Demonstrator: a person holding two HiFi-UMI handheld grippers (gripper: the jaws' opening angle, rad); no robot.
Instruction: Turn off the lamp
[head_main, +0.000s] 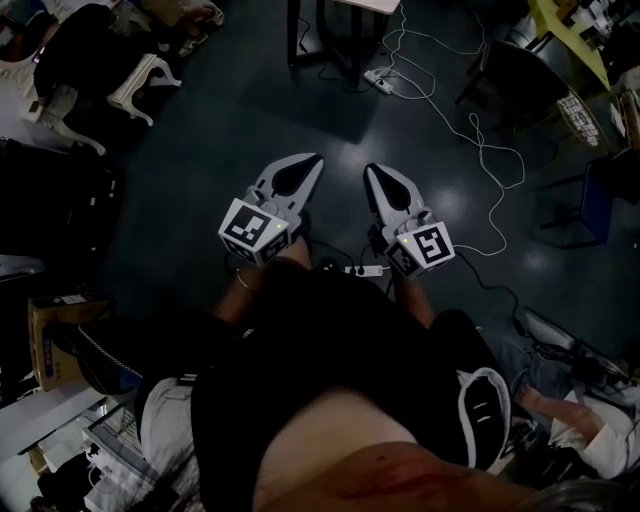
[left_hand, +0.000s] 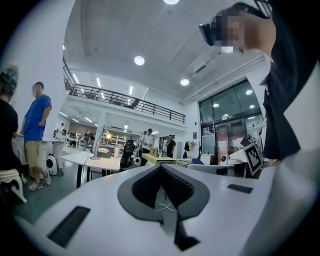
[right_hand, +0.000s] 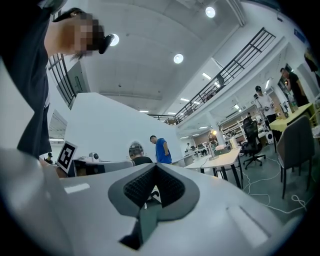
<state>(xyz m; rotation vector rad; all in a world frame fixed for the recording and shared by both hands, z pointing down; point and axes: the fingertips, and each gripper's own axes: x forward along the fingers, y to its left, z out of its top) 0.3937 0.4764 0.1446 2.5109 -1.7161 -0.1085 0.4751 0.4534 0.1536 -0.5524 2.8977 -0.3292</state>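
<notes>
A desk lamp (left_hand: 98, 146) stands lit on a white table (left_hand: 100, 162), far off at the left in the left gripper view. In the right gripper view the same lamp (right_hand: 212, 142) glows on that table (right_hand: 227, 157), well to the right of the jaws. My left gripper (head_main: 314, 160) (left_hand: 161, 165) is shut with nothing in it. My right gripper (head_main: 373, 170) (right_hand: 152, 165) is also shut and empty. In the head view both are held side by side at waist height over the dark floor, nowhere near the lamp.
White cables (head_main: 490, 170) and power strips (head_main: 380, 80) (head_main: 362, 270) lie on the floor ahead. A dark chair (head_main: 520, 80) stands at the right, a table leg (head_main: 352, 45) straight ahead. A person in a blue shirt (left_hand: 35, 130) (right_hand: 161, 150) stands near the tables. An office chair (right_hand: 251, 137) is behind the lamp's table.
</notes>
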